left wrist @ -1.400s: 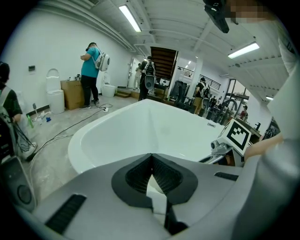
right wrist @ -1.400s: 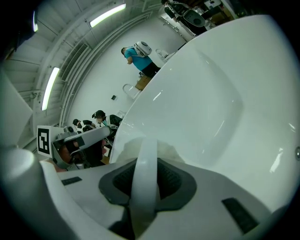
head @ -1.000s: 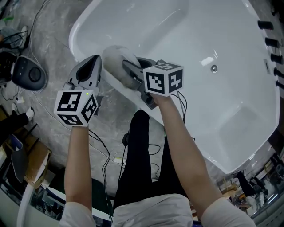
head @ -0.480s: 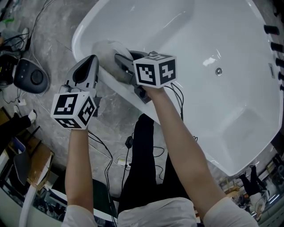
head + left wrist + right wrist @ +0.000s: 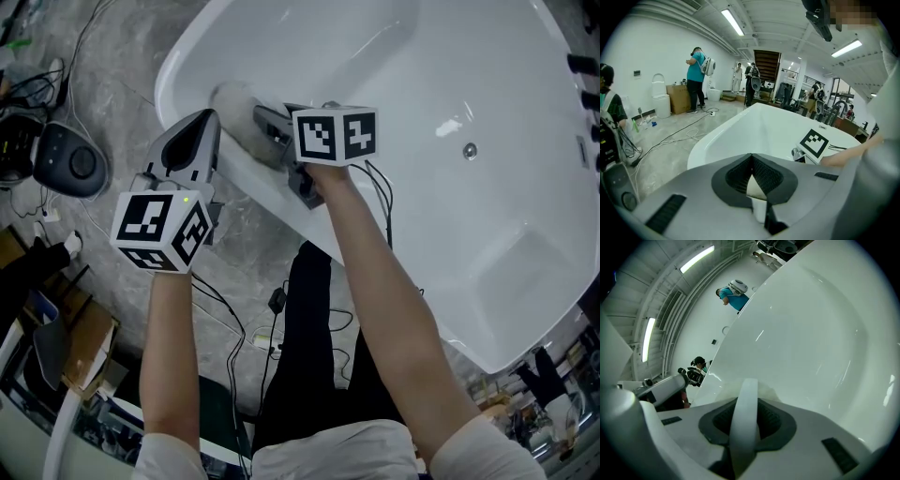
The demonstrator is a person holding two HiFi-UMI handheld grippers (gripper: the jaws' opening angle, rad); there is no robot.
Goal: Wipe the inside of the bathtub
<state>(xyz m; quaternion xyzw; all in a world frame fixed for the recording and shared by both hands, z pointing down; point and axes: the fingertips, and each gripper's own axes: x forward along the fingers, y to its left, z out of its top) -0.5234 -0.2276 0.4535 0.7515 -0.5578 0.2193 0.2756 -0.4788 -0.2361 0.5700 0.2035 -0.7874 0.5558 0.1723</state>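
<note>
The right tongs (image 5: 259,120) are clamped on the strap of a fluffy pad (image 5: 232,101), which is pressed to the bathtub (image 5: 403,103) wall at its narrow end. The pad's length follows the tongs, pointing at that end. I'd guess the floor and far walls remain. The left tongs (image 5: 199,127) are together and empty, outside the rim.

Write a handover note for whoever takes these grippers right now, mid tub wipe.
Right gripper: shut on the strap of the white wiping pad, which is pressed against the bathtub inner wall, just inside the near rim at the left end.
Left gripper: shut, empty, held outside the tub beside that same rim.
Done: can't tell how much is wiped; the surface shows no streaks or marks either way.
Left: probably the rest of the walls, the basin floor around the drain and the far end. Treat them as unwiped.
</note>
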